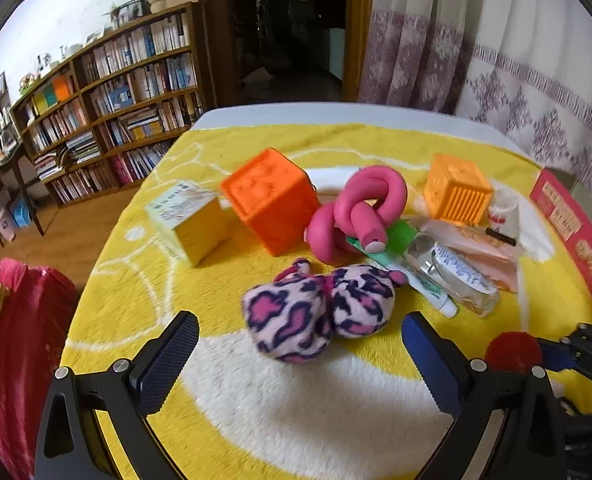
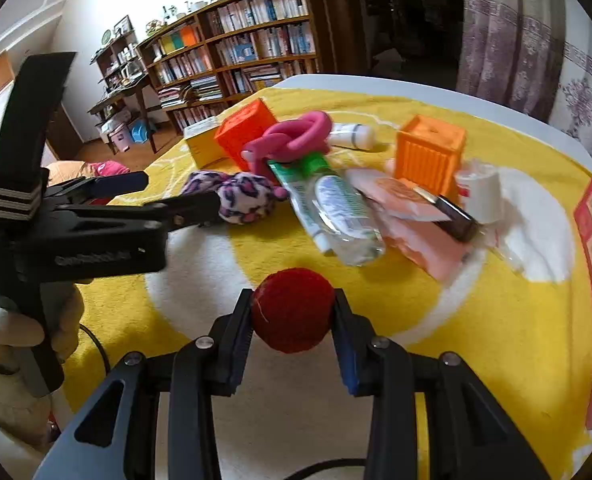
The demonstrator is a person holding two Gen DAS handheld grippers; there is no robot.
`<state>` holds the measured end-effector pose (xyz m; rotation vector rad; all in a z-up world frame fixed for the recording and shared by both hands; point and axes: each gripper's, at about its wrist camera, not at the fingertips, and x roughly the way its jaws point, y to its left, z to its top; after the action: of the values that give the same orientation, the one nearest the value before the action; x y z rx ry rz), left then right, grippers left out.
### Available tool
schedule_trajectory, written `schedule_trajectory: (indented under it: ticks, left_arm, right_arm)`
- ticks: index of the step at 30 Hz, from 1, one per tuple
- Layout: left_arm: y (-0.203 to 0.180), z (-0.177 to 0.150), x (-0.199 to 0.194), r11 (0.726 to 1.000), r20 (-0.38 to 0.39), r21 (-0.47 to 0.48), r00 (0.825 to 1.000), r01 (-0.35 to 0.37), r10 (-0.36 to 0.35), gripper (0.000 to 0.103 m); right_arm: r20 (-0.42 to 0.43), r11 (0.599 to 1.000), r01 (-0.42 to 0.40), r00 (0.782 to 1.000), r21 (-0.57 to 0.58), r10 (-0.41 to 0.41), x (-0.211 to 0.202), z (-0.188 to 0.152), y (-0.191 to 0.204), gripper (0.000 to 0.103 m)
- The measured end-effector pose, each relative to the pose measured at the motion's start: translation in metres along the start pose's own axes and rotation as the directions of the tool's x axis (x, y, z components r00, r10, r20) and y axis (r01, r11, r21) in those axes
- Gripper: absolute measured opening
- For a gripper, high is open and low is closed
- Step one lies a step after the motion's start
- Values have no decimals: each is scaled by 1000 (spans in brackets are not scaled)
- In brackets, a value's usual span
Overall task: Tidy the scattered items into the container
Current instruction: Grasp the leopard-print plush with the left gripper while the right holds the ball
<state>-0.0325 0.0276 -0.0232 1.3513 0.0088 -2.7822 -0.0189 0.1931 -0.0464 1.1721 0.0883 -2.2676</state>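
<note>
Two tools: right tool (image 2: 292,312) clamps red ball (image 2: 293,309); left tool (image 1: 300,344) wide, apparently just short of leopard plush (image 1: 316,306).

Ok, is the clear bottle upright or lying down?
Lying down. The clear bottle lies on its side on the yellow blanket, beside the green-and-white tube.

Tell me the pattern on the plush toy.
Pink and dark-blue leopard spots on the plush toy, clearest in the left wrist view.

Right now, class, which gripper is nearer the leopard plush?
Left. The left gripper is open just short of the plush; the right gripper, off to its right, grips the red ball.
</note>
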Motion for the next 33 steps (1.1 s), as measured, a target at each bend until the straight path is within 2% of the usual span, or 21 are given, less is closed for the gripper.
schedule_trajectory:
  ticks: [3, 8, 15, 17, 19, 22, 25, 33]
  left_arm:
    - [-4, 5, 15, 1000, -29, 6, 999, -31, 31, 103]
    - [-1, 9, 25, 1000, -39, -22, 999, -19, 18, 103]
    - [-5, 7, 44, 999, -77, -32, 997, -9, 7, 103]
    - [-4, 8, 45, 999, -73, -44, 997, 1, -4, 97]
    - [-2, 8, 42, 998, -57, -60, 998, 16, -20, 81]
    - [-1, 7, 38, 997, -35, -66, 999, 26, -28, 71]
    - [-1, 7, 34, 997, -12, -69, 999, 30, -31, 66]
    - [-6, 0, 11, 994, 36, -82, 997, 65, -63, 66]
  right_arm:
    - [-5, 1000, -16, 1000, 4, 16, 4, -1, -1, 41]
    - [-9, 999, -22, 1000, -30, 21, 10, -4, 5, 41]
    - [-21, 998, -58, 998, 2, 58, 11, -6, -2, 41]
    - [-21, 998, -56, 998, -1, 56, 11, -6, -1, 41]
    - [-20, 998, -57, 998, 0, 57, 11, -5, -2, 41]
    - [-18, 998, -57, 998, 0, 57, 12, -5, -2, 41]
    - [-15, 998, -58, 998, 5, 58, 12, -5, -3, 41]
    - [14, 997, -68, 998, 27, 67, 8, -5, -7, 41]
